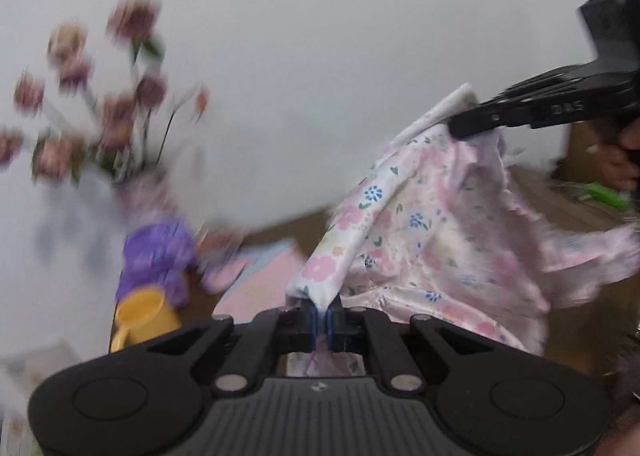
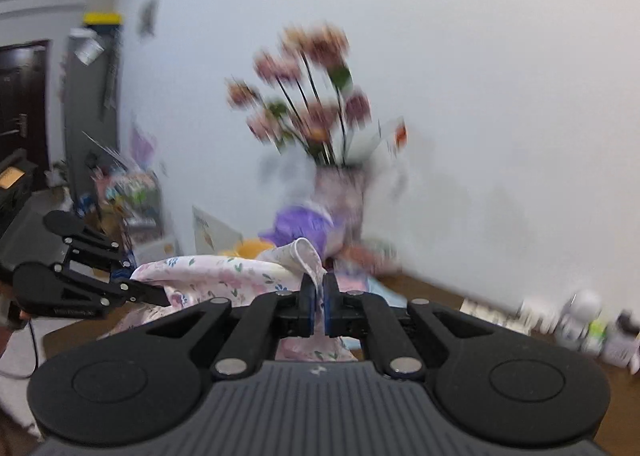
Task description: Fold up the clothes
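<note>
Pinching tight, the left gripper (image 1: 320, 320) clamped the floral garment's (image 1: 424, 224) edge. The right gripper (image 2: 319, 296) likewise squeezed its hem, jaws nearly closed.

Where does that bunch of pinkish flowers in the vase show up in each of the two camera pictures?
Left wrist view: the blurred pink flower bunch in its pale vase stands at the upper left, against the white wall.
Right wrist view: the flower bunch stands near the middle, above the tool.
Shared landmark: the purple plush toy sits at the foot of the vase in both views.
</note>
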`<state>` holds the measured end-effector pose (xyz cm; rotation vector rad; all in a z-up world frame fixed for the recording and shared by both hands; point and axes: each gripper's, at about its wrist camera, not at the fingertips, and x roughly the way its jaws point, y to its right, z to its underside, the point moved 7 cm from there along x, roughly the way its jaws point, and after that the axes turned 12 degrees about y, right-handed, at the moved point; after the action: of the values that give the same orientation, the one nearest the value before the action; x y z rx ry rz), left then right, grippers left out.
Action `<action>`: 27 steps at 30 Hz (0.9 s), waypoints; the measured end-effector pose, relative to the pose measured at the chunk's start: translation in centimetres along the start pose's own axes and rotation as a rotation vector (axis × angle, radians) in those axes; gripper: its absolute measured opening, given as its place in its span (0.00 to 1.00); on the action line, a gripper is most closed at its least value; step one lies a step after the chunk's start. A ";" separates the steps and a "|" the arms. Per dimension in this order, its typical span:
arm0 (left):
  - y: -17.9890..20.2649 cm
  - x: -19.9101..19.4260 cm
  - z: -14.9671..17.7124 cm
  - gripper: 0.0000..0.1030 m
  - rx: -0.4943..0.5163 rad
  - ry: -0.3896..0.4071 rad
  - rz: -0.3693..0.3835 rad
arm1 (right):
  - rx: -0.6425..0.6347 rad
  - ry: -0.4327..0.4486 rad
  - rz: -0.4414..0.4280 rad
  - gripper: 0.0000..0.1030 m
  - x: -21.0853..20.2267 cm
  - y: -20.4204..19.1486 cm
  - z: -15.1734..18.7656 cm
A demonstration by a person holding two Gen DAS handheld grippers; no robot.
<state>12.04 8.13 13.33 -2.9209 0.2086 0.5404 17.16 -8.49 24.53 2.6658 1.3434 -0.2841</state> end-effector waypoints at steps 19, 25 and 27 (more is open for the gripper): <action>-6.8 4.8 7.2 0.77 0.009 0.012 -0.060 | 0.124 -0.158 0.111 0.71 10.8 7.5 13.1; 0.8 2.9 9.4 0.80 0.193 -0.016 0.181 | -0.107 -0.266 -0.042 0.72 5.4 1.5 17.2; 2.2 3.8 10.2 0.80 0.258 -0.041 0.174 | -0.141 -0.304 -0.065 0.72 5.0 0.2 18.8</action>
<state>11.75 7.40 2.26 -2.6538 0.4914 0.5522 18.29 -8.75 5.11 2.3526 1.3014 -0.5546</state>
